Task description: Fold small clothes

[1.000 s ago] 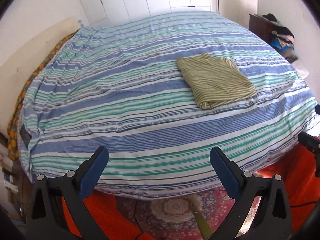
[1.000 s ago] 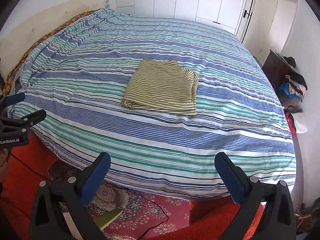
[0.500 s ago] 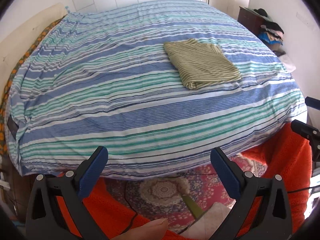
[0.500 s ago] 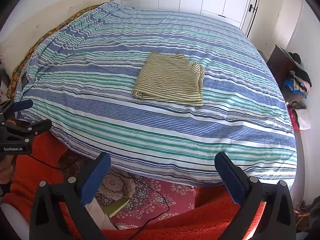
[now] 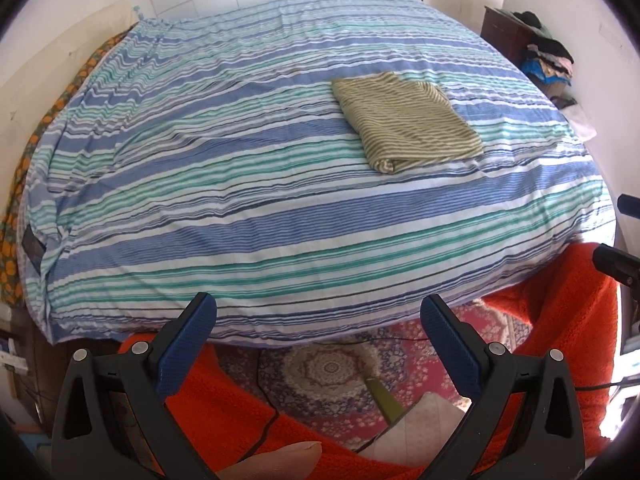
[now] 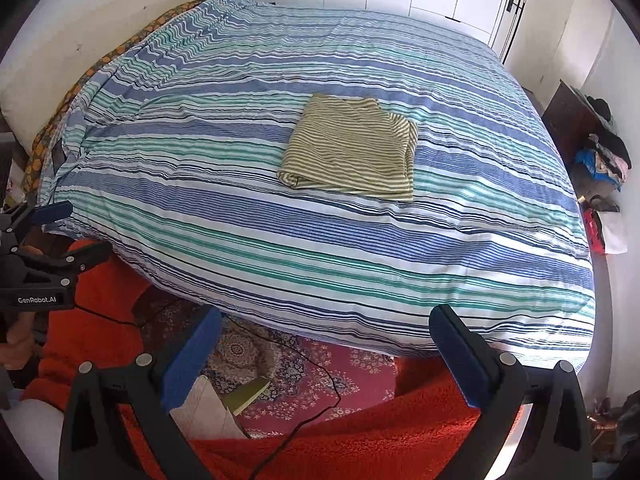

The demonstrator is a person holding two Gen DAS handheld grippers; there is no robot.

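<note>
A folded green-and-cream striped garment (image 5: 408, 120) (image 6: 352, 148) lies flat near the middle of the bed, a neat rectangle with a rolled edge at its near corner. My left gripper (image 5: 318, 312) is open and held off the bed's near edge, above the rug, with nothing between its blue pads. My right gripper (image 6: 326, 326) is open too, also back from the bed's edge and holding nothing. The left gripper (image 6: 60, 232) shows at the left border of the right wrist view. The right gripper's fingertips (image 5: 616, 262) peek in at the right border of the left wrist view.
The bed (image 5: 240, 220) (image 6: 440, 264) wears a blue, green and white striped cover. A patterned rug (image 5: 332, 368) lies below with a cable, a book (image 6: 248, 394) and an orange blanket (image 6: 360, 440). A dark cabinet with piled clothes (image 6: 600, 152) stands right. White cupboard doors line the far wall.
Both grippers have drawn back from the bed and a little lower, so more rug and orange blanket show. The folded garment has stayed put. Both grippers stay open.
</note>
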